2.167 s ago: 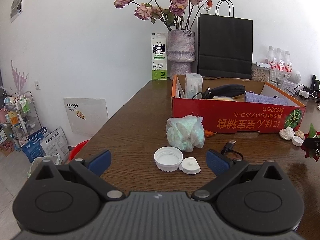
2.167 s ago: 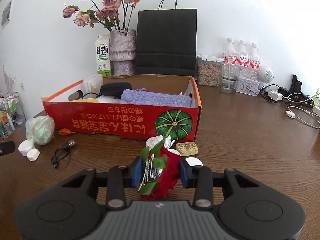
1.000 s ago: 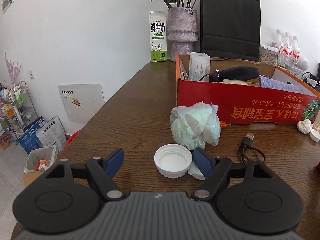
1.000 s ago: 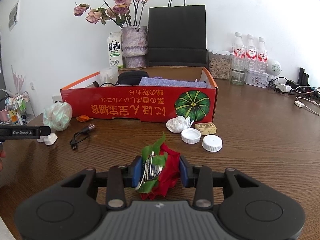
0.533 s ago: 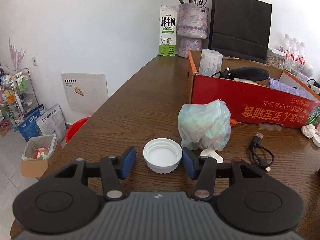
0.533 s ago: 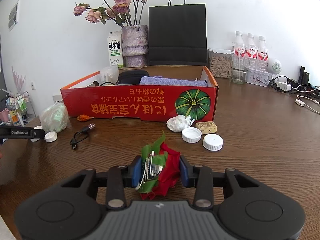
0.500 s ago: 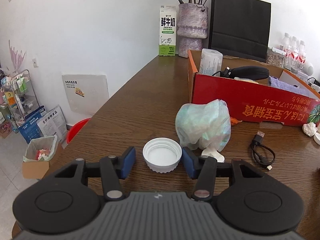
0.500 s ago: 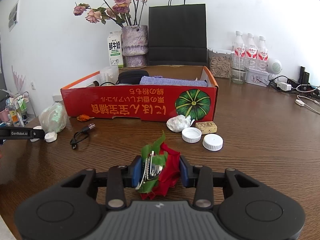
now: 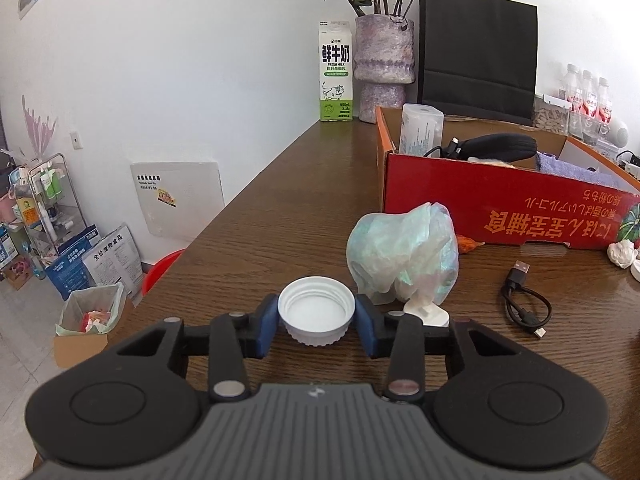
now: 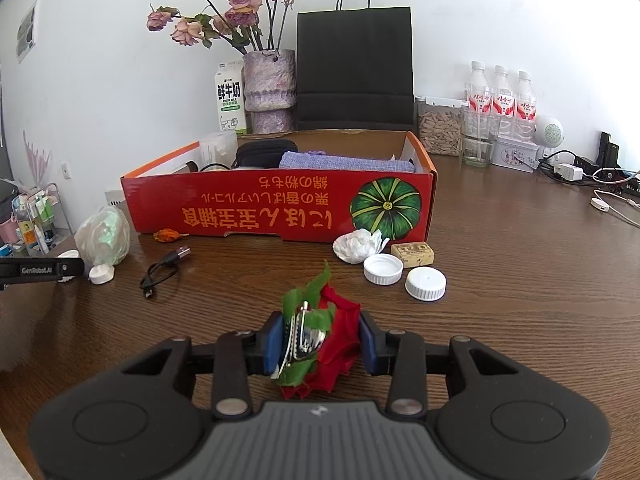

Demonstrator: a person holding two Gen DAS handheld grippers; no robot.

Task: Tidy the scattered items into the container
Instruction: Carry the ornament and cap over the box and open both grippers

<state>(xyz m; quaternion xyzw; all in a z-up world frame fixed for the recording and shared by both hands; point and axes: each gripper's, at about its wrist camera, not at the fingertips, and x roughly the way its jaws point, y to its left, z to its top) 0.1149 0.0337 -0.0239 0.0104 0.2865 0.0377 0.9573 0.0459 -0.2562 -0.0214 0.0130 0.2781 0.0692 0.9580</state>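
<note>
A white screw cap (image 9: 316,312) lies open side up on the brown table, between the blue pads of my left gripper (image 9: 316,322). Its jaws are closing and both pads touch the cap's rim. My right gripper (image 10: 320,340) is shut on a red fabric flower (image 10: 334,330) with green leaves and a metal clip, held low over the table. The red cardboard box (image 10: 280,208) stands behind, holding a black case, a purple cloth and a clear tub. A crumpled plastic bag (image 9: 404,256) and a small white piece (image 9: 428,314) lie just beyond the cap.
A black USB cable (image 10: 162,268), an orange scrap (image 10: 166,235), a tissue wad (image 10: 358,246), a small tan box (image 10: 412,255) and two white caps (image 10: 383,269) lie before the box. The table's left edge (image 9: 224,220) is close. Vase, milk carton, black bag and bottles stand along the wall.
The left gripper's jaws have drawn in from wide apart until their pads meet the white cap. The right gripper with the flower has stayed still.
</note>
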